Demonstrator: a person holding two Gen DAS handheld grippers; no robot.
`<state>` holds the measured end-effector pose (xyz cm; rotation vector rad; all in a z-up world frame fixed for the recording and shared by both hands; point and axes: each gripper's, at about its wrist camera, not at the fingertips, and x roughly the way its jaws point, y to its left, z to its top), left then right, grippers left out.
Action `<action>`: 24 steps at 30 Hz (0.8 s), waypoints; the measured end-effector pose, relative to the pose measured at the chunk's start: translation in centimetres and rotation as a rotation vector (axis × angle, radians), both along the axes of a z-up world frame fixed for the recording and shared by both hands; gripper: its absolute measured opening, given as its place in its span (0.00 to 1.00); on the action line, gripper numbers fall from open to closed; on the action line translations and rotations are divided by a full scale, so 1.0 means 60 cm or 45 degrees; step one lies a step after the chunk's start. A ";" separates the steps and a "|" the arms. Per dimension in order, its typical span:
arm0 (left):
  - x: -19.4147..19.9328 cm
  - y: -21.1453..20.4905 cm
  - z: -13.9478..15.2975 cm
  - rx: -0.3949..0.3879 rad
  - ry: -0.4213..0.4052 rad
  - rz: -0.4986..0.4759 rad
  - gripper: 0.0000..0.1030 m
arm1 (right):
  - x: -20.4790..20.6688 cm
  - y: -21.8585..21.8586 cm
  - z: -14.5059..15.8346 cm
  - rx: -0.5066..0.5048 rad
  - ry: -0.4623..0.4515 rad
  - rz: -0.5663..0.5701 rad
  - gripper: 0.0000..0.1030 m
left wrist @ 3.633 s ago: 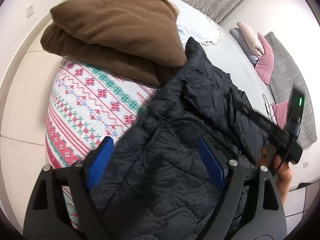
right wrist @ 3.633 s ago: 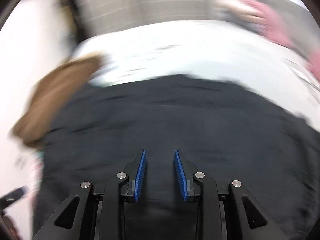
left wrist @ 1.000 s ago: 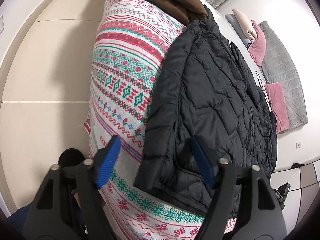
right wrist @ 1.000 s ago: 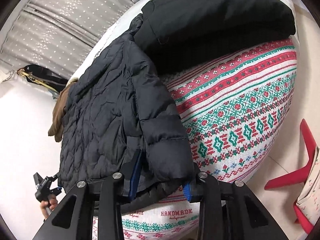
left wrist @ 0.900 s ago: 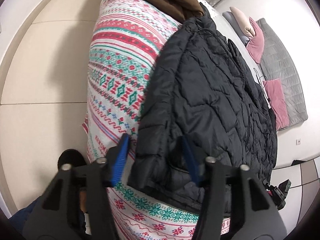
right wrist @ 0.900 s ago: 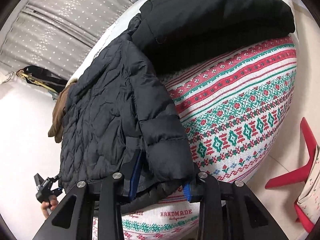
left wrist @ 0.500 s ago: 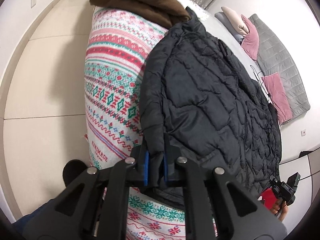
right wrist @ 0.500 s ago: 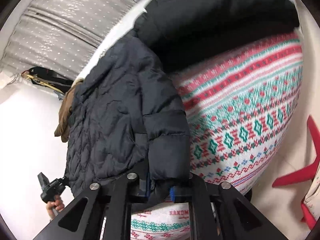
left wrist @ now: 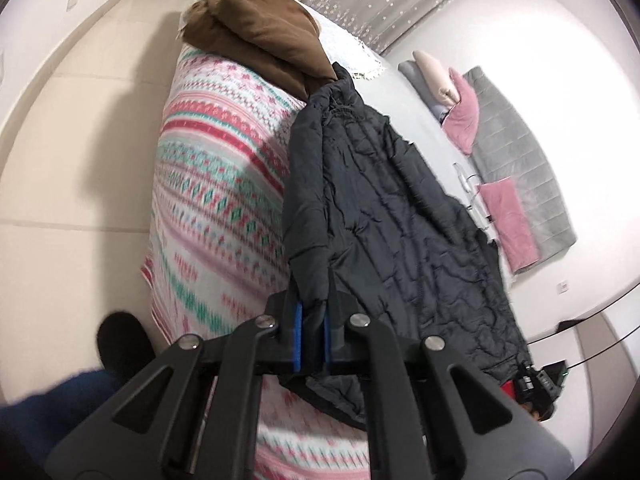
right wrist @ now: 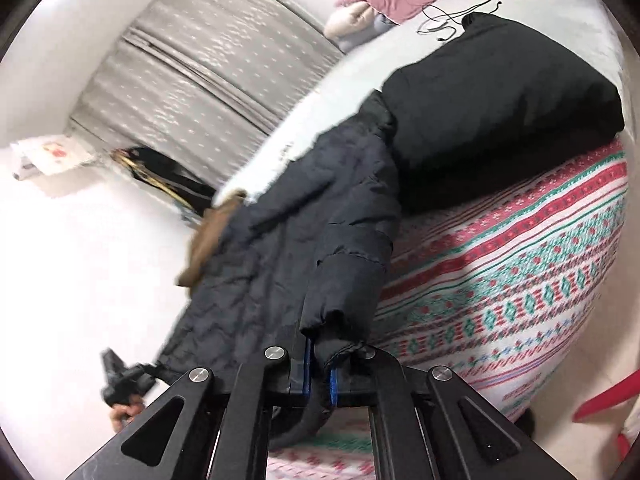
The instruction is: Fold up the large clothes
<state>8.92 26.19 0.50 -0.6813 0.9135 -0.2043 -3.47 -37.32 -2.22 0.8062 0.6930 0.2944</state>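
Note:
A black quilted puffer jacket (left wrist: 404, 232) lies lengthwise along the end of a bed, over a red, green and white patterned blanket (left wrist: 216, 200). My left gripper (left wrist: 311, 334) is shut on the jacket's lower corner, and the fabric rises taut from the blue pads. In the right wrist view the same jacket (right wrist: 288, 256) hangs from my right gripper (right wrist: 319, 376), which is shut on a sleeve cuff (right wrist: 340, 312). Each gripper shows small at the other view's bottom edge: the right gripper (left wrist: 538, 390) and the left gripper (right wrist: 120, 380).
A folded brown blanket (left wrist: 260, 36) sits at the jacket's far end. A folded black garment (right wrist: 500, 96) lies on the bed beside the jacket. Pink pillows (left wrist: 464, 116) and a cable lie near the headboard. A red chair (right wrist: 608, 400) stands on the floor at right; a person's dark shoe (left wrist: 120, 344) below left.
Both grippers closed on the jacket's lower end, the left on the hem corner, the right on the sleeve cuff. Both then rose, lifting that end of the jacket off the blanket.

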 end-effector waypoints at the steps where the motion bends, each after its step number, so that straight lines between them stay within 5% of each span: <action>1: -0.018 0.008 -0.001 -0.038 -0.011 0.008 0.08 | -0.012 -0.003 0.002 0.041 -0.024 0.006 0.05; 7: -0.137 0.036 0.022 -0.186 -0.091 0.032 0.08 | -0.135 -0.009 0.005 0.191 -0.159 -0.021 0.05; 15: -0.218 0.060 0.110 -0.237 -0.241 0.028 0.07 | -0.250 -0.025 0.070 0.163 -0.269 -0.118 0.05; 24: -0.106 0.044 0.173 -0.235 -0.239 0.071 0.07 | -0.136 -0.002 0.167 0.084 -0.346 -0.028 0.05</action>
